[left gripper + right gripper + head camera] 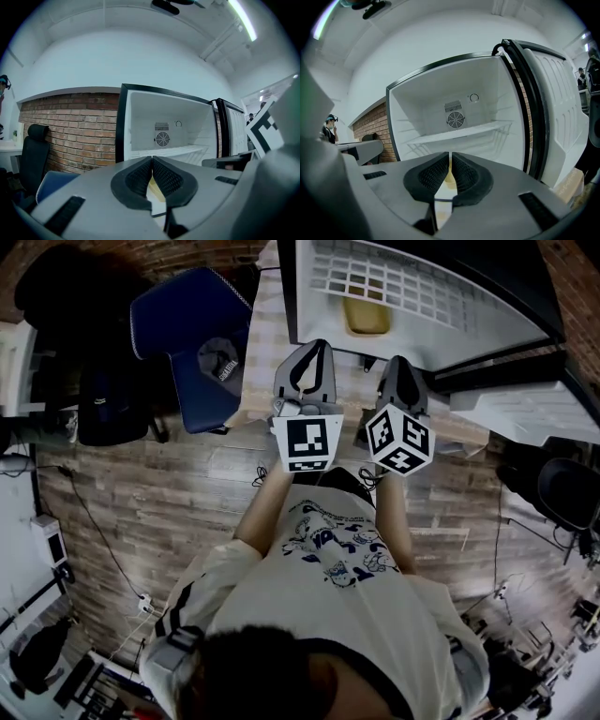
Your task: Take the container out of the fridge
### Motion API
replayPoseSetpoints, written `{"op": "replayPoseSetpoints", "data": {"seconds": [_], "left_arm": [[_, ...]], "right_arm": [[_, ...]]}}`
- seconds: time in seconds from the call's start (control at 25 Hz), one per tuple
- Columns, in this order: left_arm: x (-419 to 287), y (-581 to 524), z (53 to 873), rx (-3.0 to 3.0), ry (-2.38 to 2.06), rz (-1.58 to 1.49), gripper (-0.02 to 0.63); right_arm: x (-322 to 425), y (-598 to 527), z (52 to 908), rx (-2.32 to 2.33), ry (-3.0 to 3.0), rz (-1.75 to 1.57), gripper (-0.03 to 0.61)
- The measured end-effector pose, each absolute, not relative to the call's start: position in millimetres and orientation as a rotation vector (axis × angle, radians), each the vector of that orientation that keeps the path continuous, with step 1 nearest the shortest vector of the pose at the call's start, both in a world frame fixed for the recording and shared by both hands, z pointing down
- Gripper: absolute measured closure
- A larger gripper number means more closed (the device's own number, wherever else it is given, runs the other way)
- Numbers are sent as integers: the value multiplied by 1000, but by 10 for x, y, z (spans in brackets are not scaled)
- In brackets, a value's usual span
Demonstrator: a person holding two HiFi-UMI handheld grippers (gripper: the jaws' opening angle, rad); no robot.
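So the container (367, 315) is seen as a small yellowish tub low down inside the open fridge (487, 324), upper middle of the head view. In both gripper views only a pale yellow sliver of it (449, 177) is caught behind the jaw tips, below the white shelf (459, 133). The door (562, 108) is swung wide at the right of the frame, so nothing is in the way.

The left gripper (317, 348) and right gripper (401, 364) are held side by side just in front of the opening. Both sets of jaws are pressed together with nothing between the pads, so they'd need to be opened before anything can be picked up.

Handling guess: it's probably thin plastic, so it can be expected to be light and fairly stiff, though the walls may flex if squeezed hard. Smooth sides out of a fridge could be a bit slick. The rim or a side wall near the top is likely the safest spot to be pinched. What's inside can't be made out.
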State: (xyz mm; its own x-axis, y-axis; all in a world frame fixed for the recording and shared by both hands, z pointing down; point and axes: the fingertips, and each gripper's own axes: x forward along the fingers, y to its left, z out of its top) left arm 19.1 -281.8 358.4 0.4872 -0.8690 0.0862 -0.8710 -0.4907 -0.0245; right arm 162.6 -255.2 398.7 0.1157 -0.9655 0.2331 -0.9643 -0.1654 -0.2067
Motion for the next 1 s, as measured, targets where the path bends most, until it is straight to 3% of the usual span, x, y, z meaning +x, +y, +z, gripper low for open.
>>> {"op": "replayPoseSetpoints", "data": {"seconds": [1.0], "left_arm": [[371, -3273, 4031, 2555, -1588, 261, 595]], "right_arm": [[1849, -3126, 4604, -2334, 2043, -789, 535]]}}
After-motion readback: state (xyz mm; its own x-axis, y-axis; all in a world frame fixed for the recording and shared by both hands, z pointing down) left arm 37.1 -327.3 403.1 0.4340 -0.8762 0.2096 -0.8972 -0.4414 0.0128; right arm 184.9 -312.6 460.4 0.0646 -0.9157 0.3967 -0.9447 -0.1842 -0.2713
